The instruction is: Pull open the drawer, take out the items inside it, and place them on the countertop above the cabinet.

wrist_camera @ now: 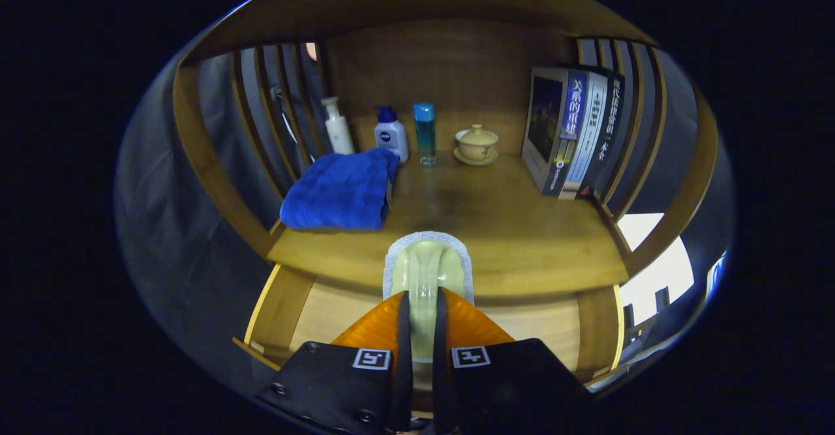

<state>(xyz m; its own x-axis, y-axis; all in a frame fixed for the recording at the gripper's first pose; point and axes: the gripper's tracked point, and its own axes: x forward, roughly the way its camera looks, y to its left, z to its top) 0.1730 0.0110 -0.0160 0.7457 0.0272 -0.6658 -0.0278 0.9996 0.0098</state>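
Note:
My gripper (422, 297) is shut on a pale green sponge (427, 262) with a grey scouring rim, pinched on edge between both fingers. The sponge stands out ahead of the fingertips, over the front edge of the wooden countertop (515, 233). Below and behind it the light wooden drawer (323, 317) is pulled open. What I can see of the drawer's floor on either side of the fingers is bare, and the part under the gripper is hidden.
A folded blue towel (342, 190) lies on the countertop's left. Along the back stand a white pump bottle (338, 127), a white bottle with a blue cap (391, 135), a clear blue bottle (425, 133) and a lidded tea bowl (477, 144). Books (574, 135) lean against the right slats.

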